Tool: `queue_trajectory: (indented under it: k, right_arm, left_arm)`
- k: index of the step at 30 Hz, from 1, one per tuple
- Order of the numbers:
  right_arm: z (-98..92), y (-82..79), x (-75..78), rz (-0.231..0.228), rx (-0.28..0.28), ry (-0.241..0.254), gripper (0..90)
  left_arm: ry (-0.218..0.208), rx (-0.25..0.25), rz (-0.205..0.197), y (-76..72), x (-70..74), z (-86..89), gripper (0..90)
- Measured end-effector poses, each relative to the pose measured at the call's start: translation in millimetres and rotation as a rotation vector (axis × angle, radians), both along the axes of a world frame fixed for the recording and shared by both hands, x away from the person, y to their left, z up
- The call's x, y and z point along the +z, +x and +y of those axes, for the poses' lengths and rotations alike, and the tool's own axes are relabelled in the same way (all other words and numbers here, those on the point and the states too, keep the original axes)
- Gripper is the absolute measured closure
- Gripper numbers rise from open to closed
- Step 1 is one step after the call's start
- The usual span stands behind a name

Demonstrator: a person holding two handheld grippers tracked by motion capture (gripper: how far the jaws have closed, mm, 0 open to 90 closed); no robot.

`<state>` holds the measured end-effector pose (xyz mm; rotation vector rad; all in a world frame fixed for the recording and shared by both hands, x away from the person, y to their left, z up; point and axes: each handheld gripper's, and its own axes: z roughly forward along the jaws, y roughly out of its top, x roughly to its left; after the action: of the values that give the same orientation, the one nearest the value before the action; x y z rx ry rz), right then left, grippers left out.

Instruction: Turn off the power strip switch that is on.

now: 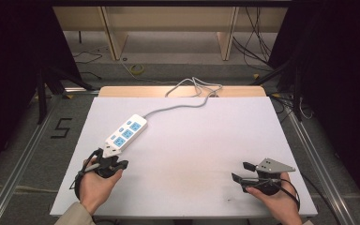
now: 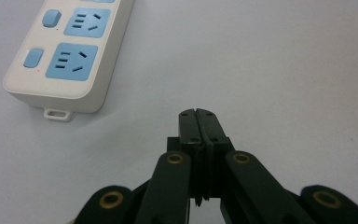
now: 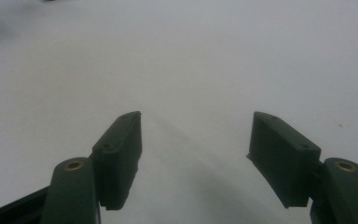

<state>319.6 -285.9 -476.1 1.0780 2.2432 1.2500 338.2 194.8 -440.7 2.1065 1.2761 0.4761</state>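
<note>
A white power strip (image 1: pixel 126 132) with blue sockets lies slantwise on the left half of the white table (image 1: pixel 192 140). Its grey cord (image 1: pixel 187 101) runs off the far edge. My left gripper (image 1: pixel 124 164) sits just below the strip's near end, held in a hand, jaws shut with nothing between them. In the left gripper view the shut gripper (image 2: pixel 199 114) points past the strip's end (image 2: pixel 70 51), which lies up and to the left, apart from the tips. My right gripper (image 1: pixel 243 171) rests at the near right, jaws open and empty; the right gripper (image 3: pixel 196 135) faces bare tabletop.
The table's near edge runs just behind both hands. Metal rails (image 1: pixel 23 154) flank the table on both sides. A floor marker reading 5 (image 1: pixel 62 127) lies at the left. Wooden shelving (image 1: pixel 168 28) and loose cables (image 1: pixel 258 42) stand beyond the far edge.
</note>
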Motion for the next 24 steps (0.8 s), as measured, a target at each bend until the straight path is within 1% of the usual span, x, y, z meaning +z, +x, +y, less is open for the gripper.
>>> queue_trajectory:
  k: [8,13,16,24]
  right_arm:
    - [0.1,0.1,0.0,0.0,-0.001,0.001,35.2]
    - [0.0,0.0,-0.1,0.005,-0.001,0.003,35.1]
    - [-0.2,0.2,0.2,0.001,0.0,0.003,35.1]
    - [-0.2,1.1,0.3,-0.001,-0.001,-0.002,35.0]
  left_arm:
    - [0.008,0.009,0.006,4.0,1.9,-0.3,89.7]
    - [0.013,0.017,0.006,6.0,0.1,0.3,89.7]
    - [0.013,0.02,0.01,7.0,0.0,1.0,89.6]
    - [0.009,0.028,0.005,9.2,1.5,2.6,89.7]
